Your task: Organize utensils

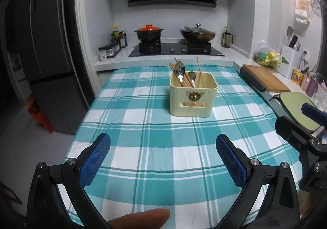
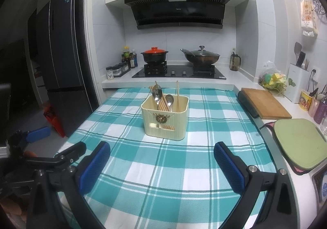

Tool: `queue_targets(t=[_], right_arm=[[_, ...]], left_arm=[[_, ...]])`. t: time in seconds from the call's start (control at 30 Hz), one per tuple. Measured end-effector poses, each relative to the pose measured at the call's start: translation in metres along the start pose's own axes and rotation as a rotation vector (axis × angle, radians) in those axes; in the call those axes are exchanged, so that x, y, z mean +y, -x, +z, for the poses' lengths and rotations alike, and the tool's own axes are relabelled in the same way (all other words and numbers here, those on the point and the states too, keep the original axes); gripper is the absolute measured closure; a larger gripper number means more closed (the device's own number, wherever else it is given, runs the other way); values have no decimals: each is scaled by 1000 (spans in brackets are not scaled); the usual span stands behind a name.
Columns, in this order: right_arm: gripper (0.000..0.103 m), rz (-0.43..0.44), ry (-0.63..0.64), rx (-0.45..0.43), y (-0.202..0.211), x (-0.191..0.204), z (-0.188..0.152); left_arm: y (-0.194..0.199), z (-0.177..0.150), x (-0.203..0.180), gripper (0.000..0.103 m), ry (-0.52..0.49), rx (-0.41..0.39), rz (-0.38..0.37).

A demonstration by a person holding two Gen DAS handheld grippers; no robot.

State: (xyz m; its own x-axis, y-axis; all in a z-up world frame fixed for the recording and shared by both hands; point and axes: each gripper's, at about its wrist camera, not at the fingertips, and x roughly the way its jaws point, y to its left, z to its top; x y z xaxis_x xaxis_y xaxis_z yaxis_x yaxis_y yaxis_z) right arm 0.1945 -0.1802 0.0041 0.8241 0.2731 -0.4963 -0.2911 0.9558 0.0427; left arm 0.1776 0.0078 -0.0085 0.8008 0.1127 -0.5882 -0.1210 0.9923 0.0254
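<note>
A cream utensil box (image 1: 193,96) stands upright on the teal-and-white checked cloth (image 1: 147,126), about in the middle of the table, well apart from both grippers. Inside it are two metal spoons (image 1: 180,70), bowls up, a bundle of wooden chopsticks (image 1: 187,81) leaning to the left, and one single chopstick (image 1: 199,71) standing almost straight at the right side. The box has a gold ornament on the front and a slot near the bottom, where chopstick ends show through.

The left gripper (image 1: 163,159) hangs low over the near part of the cloth, its blue pads (image 1: 95,159) spread wide w/ nothing between them. A fingertip (image 1: 143,218) of the person shows at the bottom edge.

The right gripper (image 2: 162,164) is also spread as wide as it goes, and it holds nothing; only cloth is between the pads. It is just beside the left one.

Behind the table: a stove w/ a clay pot w/ orange lid (image 2: 154,54) and a wok (image 2: 201,57). At the right, a wooden cutting board (image 2: 265,103) and a green board (image 2: 300,143).
</note>
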Motion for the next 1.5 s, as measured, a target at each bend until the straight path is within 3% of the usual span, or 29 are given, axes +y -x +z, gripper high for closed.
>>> queue_targets(t=[1.5], right_arm=[[0, -28, 45, 15, 4, 12, 4]], left_arm=[[4, 3, 10, 0, 23, -6, 24]])
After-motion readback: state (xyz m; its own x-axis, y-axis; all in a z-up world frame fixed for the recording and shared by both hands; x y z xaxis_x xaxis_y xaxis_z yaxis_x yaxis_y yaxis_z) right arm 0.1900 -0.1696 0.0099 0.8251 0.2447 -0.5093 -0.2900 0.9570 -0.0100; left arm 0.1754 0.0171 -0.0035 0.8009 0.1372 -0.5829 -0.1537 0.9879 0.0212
